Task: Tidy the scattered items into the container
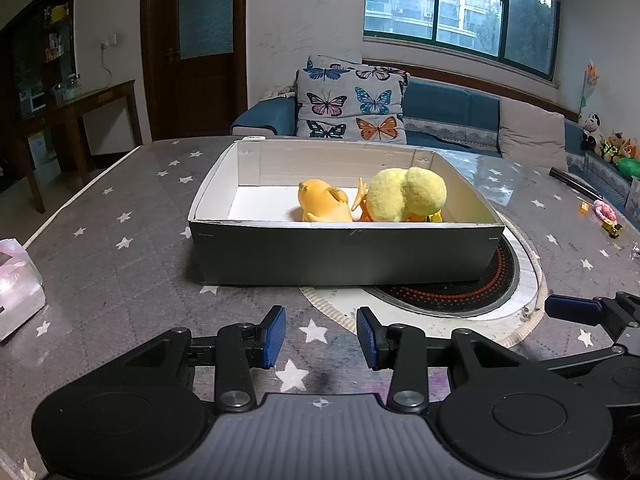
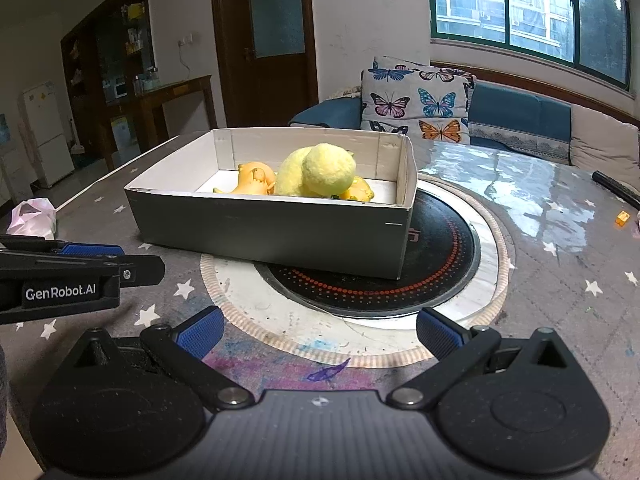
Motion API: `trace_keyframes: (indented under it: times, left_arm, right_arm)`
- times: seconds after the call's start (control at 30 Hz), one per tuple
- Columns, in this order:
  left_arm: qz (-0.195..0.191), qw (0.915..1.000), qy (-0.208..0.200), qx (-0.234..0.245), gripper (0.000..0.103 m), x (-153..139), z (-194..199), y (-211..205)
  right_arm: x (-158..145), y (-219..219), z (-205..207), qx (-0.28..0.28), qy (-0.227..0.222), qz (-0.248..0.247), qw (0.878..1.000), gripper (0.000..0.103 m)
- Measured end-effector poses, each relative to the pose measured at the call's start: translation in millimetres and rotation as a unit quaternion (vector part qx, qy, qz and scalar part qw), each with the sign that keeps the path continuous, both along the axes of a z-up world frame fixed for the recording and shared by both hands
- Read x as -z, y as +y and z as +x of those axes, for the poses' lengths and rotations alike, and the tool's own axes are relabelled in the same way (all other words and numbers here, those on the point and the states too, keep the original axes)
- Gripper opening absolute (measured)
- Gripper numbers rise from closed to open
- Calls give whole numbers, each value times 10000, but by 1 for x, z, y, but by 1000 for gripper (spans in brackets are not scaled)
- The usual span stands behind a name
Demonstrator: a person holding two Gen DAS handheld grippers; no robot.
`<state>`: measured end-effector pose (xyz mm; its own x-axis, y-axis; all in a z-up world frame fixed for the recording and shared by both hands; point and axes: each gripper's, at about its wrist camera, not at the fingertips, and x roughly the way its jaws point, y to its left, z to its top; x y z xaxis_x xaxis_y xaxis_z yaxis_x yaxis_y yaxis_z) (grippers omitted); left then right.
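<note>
- Your left tongs (image 1: 321,338) hang low over the table (image 1: 132,216) in front of the box (image 1: 344,254), their blue pads a little apart and nothing between them.
- Your right tongs (image 2: 320,334) sit just beside them to the right, spread wider and also empty.
- The box rests partly on the dark round hob plate (image 2: 436,264) set into the table. Inside lie a fluffy yellow plush (image 1: 406,196) and, touching it on the left, an orange toy (image 1: 322,204); more orange shows beneath the plush, but you cannot tell what it is.
- By my reading the job is not finished: at the far right edge of the table lie a small orange piece (image 1: 584,208), a pink item (image 1: 604,210) and a tiny yellow toy vehicle (image 1: 613,230), well apart from the box.
- Those three lie near the table edge. A hasty closing of the tongs could flick one off onto the sofa (image 1: 452,114) or the floor.
- The orange piece is very small; wide-open tongs may close past it or pinch it at a corner so it springs away.
- The box is light card with a tall near wall. Carry a piece in too low and you could catch the rim and shove the box across the hob plate.
- The black rod (image 1: 572,182) near those items could roll if you nudge it.
- The two tongs are close together; swinging one across could knock the other.
</note>
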<state>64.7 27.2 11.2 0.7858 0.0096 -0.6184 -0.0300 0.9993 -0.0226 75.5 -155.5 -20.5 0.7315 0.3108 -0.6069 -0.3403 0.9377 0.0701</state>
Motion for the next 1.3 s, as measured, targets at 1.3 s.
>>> trace_keyframes:
  times: [1.3]
  left_arm:
    - [27,9998,-180,-43,35,-3,17,-2]
  right_arm:
    - [4,0,15,-12,100,2,9999,103]
